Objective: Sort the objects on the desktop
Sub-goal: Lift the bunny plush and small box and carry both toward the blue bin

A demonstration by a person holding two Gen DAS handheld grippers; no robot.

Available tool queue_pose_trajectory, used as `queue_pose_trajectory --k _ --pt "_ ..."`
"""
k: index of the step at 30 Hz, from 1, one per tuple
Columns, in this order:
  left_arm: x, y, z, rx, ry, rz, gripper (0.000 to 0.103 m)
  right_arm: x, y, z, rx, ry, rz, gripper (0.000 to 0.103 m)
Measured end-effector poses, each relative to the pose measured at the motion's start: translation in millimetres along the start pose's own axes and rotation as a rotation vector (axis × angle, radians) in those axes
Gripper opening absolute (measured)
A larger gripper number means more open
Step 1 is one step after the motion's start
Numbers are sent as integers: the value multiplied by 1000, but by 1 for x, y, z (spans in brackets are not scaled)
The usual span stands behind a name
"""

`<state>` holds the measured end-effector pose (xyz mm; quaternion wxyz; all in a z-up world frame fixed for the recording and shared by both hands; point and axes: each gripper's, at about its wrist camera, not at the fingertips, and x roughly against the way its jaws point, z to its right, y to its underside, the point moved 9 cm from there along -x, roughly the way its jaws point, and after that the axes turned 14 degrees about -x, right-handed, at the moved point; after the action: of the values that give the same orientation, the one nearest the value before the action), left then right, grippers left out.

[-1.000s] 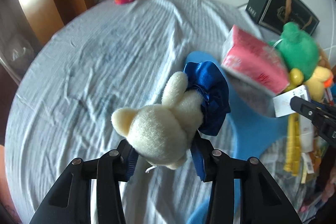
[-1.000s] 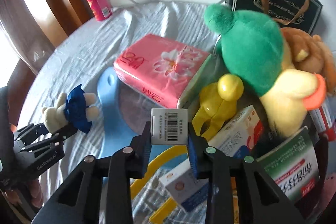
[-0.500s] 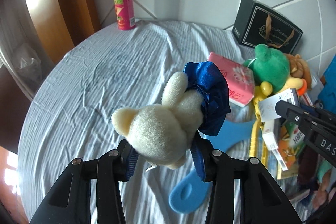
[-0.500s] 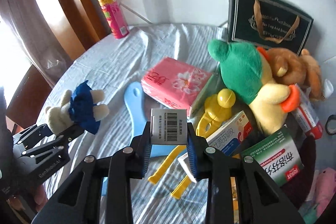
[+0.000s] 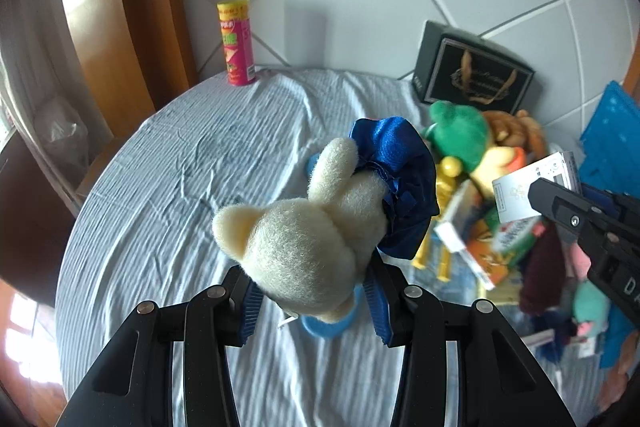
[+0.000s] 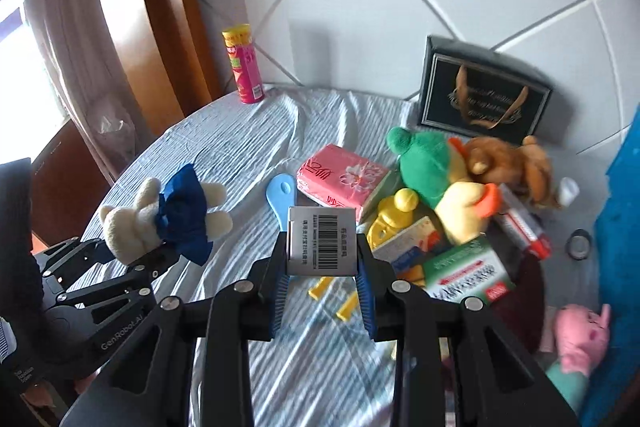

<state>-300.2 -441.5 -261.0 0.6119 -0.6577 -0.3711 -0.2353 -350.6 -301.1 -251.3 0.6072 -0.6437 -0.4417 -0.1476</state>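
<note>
Two grippers, each clenched on one item above the round table. The left gripper clamps a cream toy bear in a blue dress by its head. The right gripper grips a small white box, barcode side up. Landmark: the pink tissue pack on the table. Just right of it lie a green plush toy and a brown one; a blue scoop touches its left edge; a snack can stands well behind it, by the wall.

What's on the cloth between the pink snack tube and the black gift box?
Nothing: between the snack tube and gift box the cloth is bare, in both views.
</note>
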Motion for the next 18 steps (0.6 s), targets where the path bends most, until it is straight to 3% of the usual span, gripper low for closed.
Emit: queue_pose_trajectory --k 6,18 --pt "54 0 35 0 -23 58 44 66 4 12 24 0 68 30" --pt "146 5 132 27 -44 124 44 179 29 79 83 -22 151 30"
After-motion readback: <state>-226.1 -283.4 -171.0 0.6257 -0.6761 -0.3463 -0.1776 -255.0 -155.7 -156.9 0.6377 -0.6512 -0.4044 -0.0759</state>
